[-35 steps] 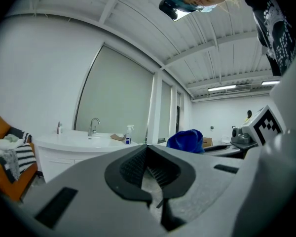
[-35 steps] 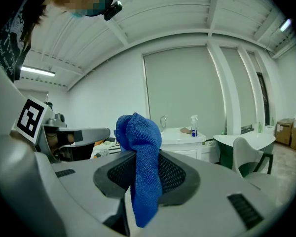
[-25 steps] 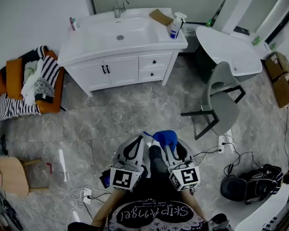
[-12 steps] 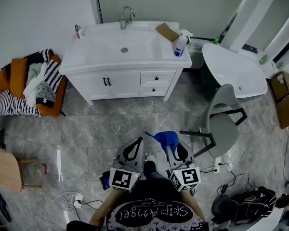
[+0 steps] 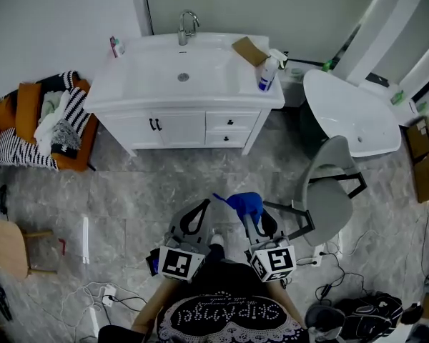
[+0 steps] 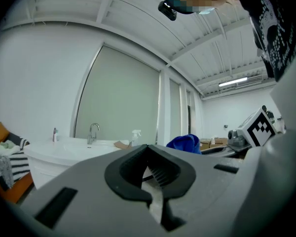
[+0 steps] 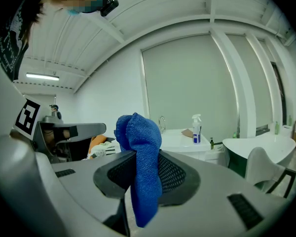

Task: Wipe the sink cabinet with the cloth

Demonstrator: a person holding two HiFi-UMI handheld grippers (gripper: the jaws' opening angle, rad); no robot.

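Note:
The white sink cabinet stands against the far wall, with a basin and tap on top; it also shows in the left gripper view as the sink cabinet. My right gripper is shut on a blue cloth, which bunches above its jaws as the blue cloth. My left gripper is shut and holds nothing. Both grippers sit close to my body, well short of the cabinet, over the grey tiled floor.
A spray bottle and a brown card rest on the countertop's right end. A grey chair stands to my right, a white bathtub beyond it. An orange seat with striped laundry is left. Cables trail on the floor.
The view has shifted so the cabinet sits slightly lower and nearer, and the chair has drawn closer on the right. Both grippers keep their pose; the cloth stays clamped.

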